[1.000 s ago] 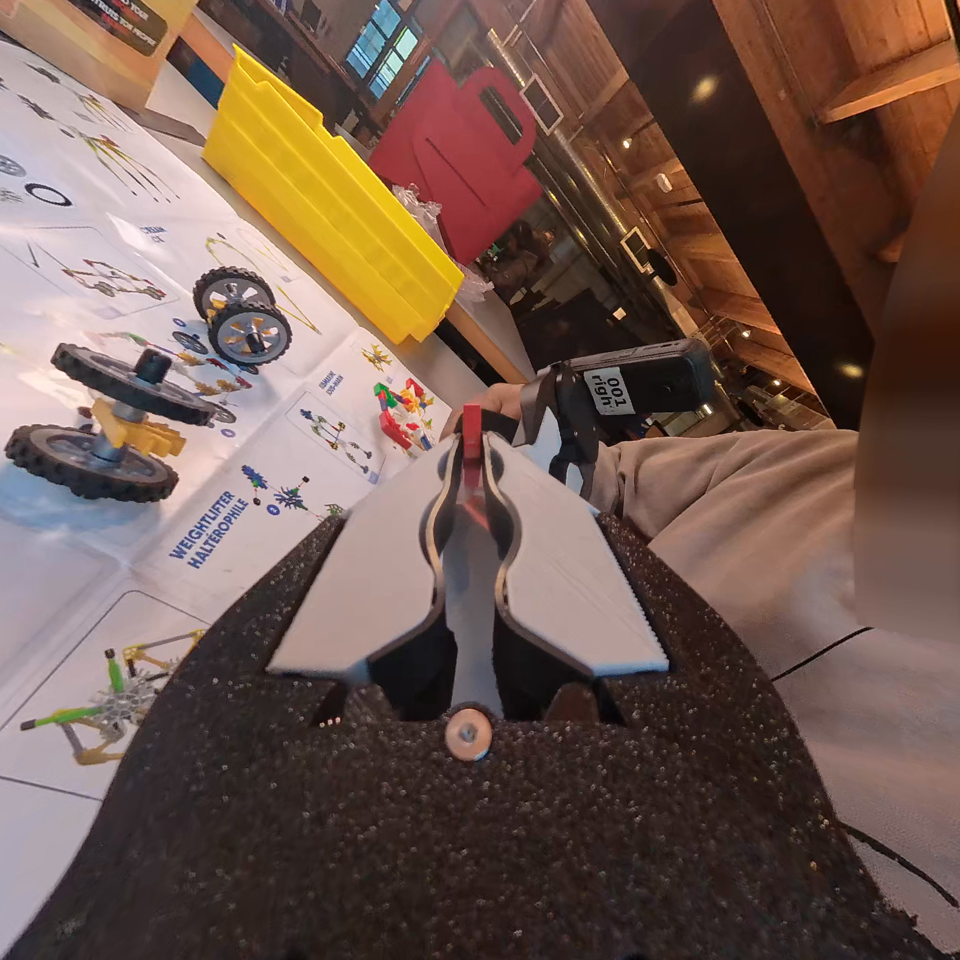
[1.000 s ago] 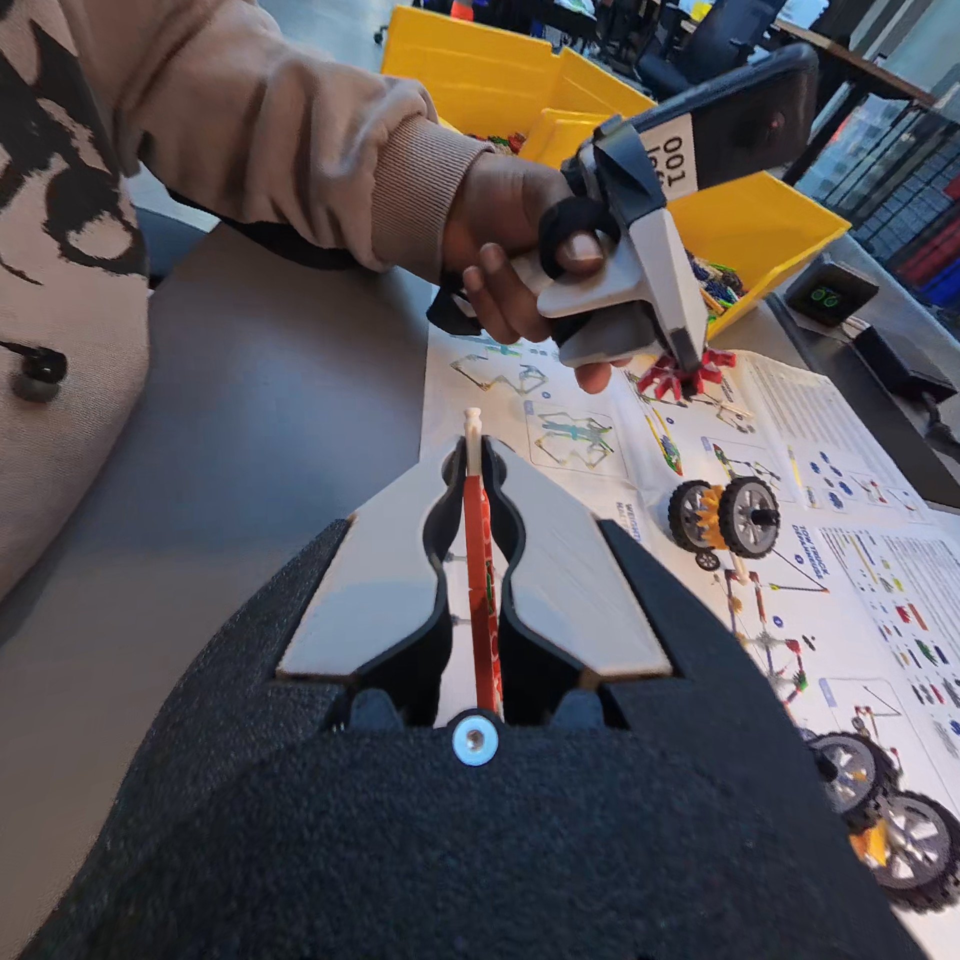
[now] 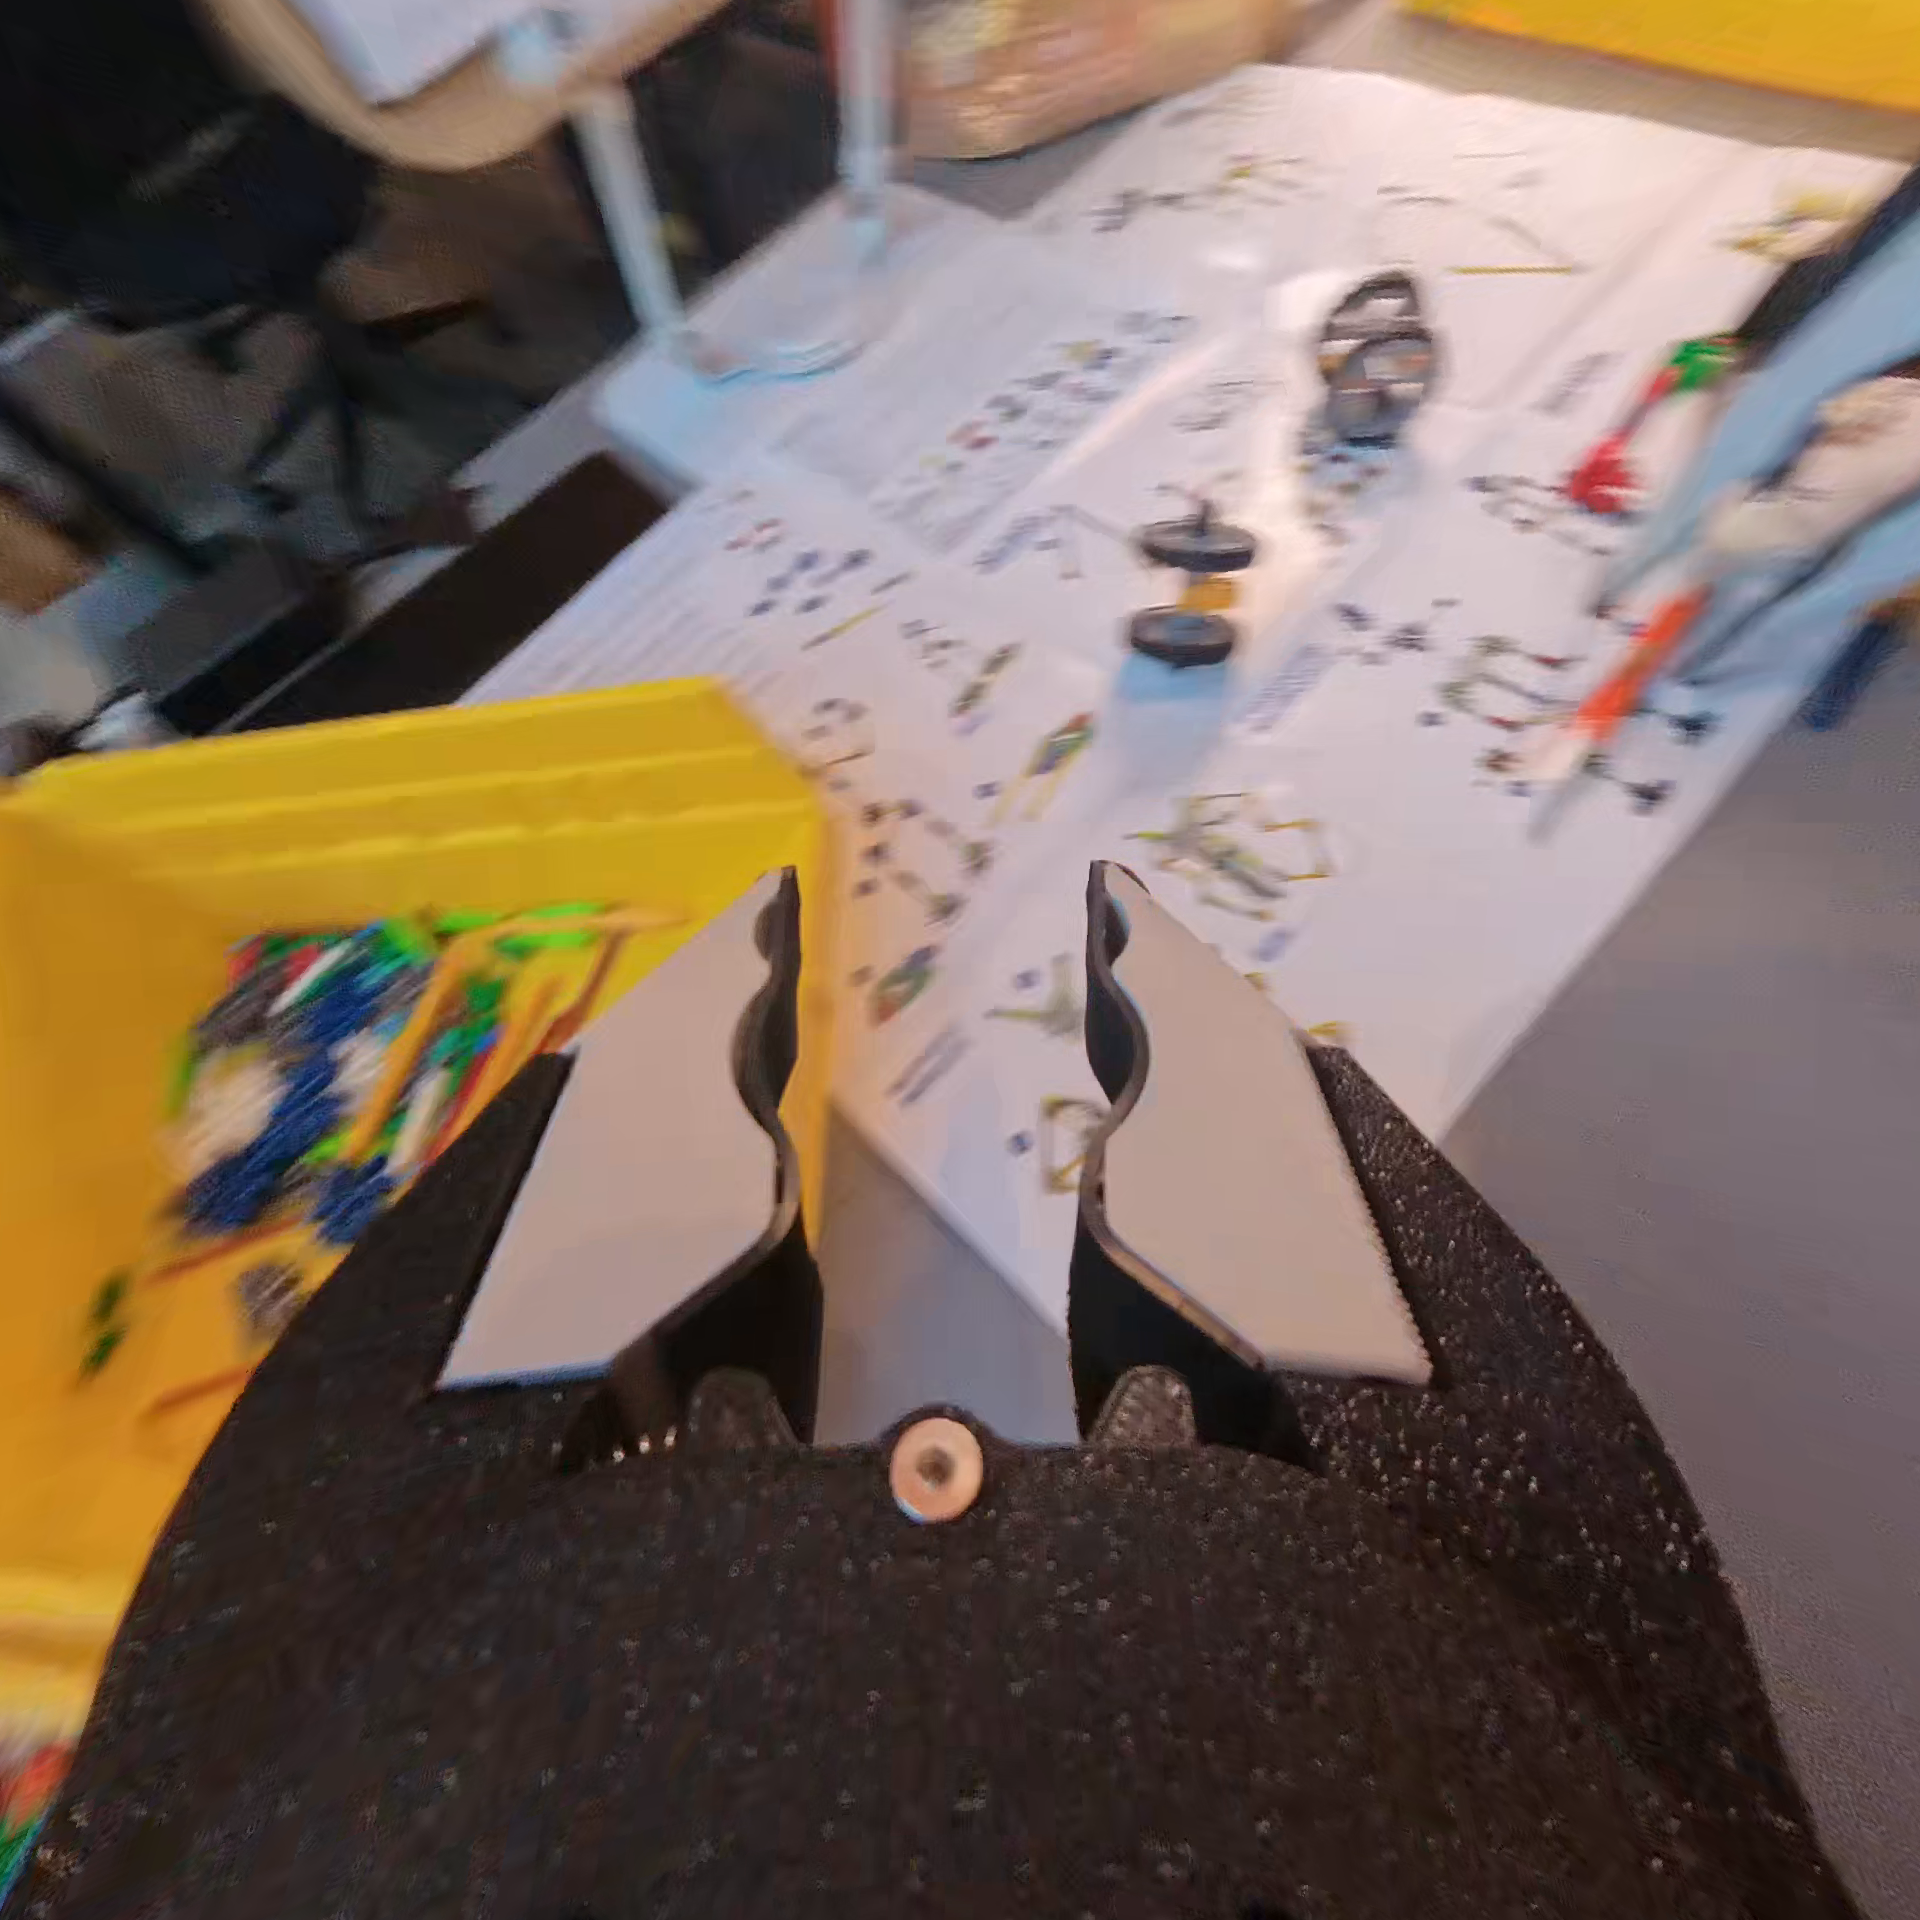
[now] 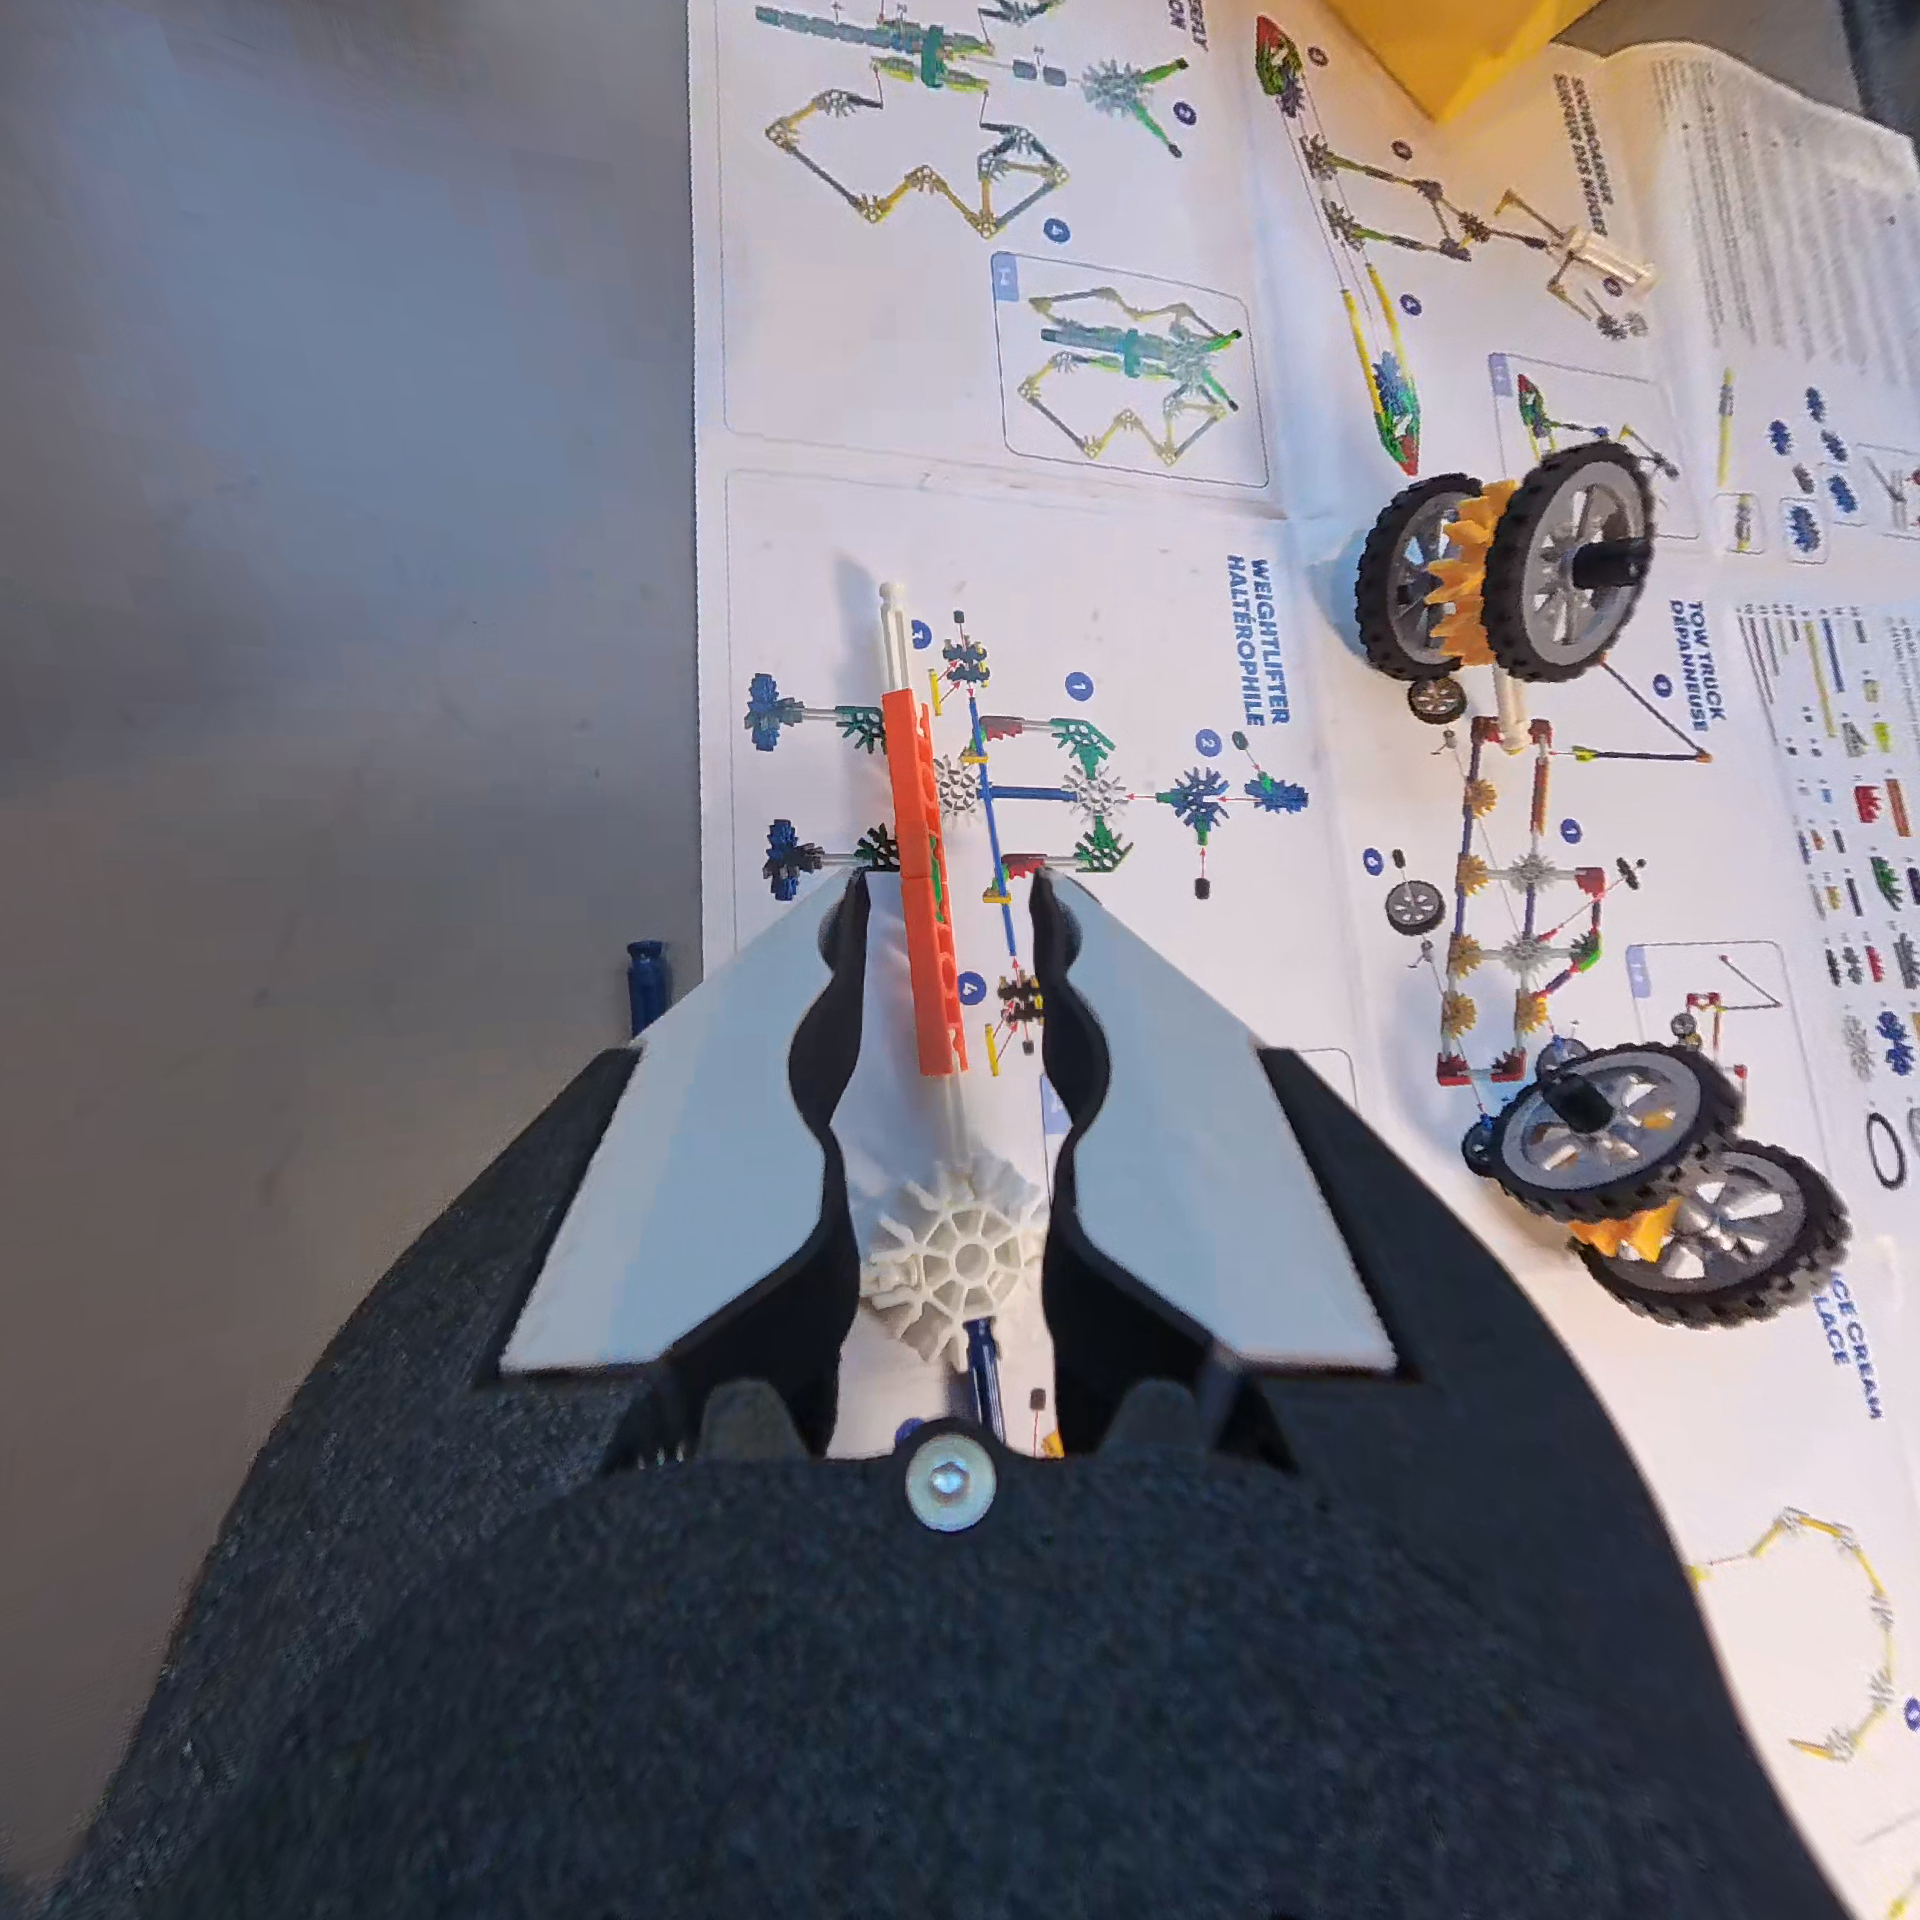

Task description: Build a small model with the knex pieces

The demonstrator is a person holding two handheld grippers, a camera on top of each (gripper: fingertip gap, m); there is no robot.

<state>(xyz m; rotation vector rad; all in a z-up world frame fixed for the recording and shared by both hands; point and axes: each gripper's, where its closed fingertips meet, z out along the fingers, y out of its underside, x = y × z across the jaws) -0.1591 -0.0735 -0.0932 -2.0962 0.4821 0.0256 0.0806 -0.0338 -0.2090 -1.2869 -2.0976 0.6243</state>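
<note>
My right gripper [image 4: 948,881] is open, low over the white instruction sheet [image 4: 1143,540]. Between its fingers lies a white rod carrying an orange piece [image 4: 923,883], with a white round connector [image 4: 956,1257] at the near end and a blue rod behind it. I cannot tell whether the jaws touch the connector. My left gripper [image 3: 942,878] is open and empty, above the corner of a yellow bin [image 3: 416,790] full of mixed coloured building pieces [image 3: 343,1060]. The left wrist view is blurred.
Two wheel-and-axle builds with yellow gears stand on the sheet [image 4: 1507,561] [image 4: 1662,1195]; they also show in the left wrist view [image 3: 1190,587] [image 3: 1371,358]. A small blue rod [image 4: 646,982] lies on the grey table beside the sheet. A yellow bin corner [image 4: 1455,52] is at the far edge. Tip to tip, the grippers are about 25 cm apart.
Both grippers have opened. The left has let go of a small red piece and swung over to the yellow bin. The right has tipped down over the sheet and released the orange rod.
</note>
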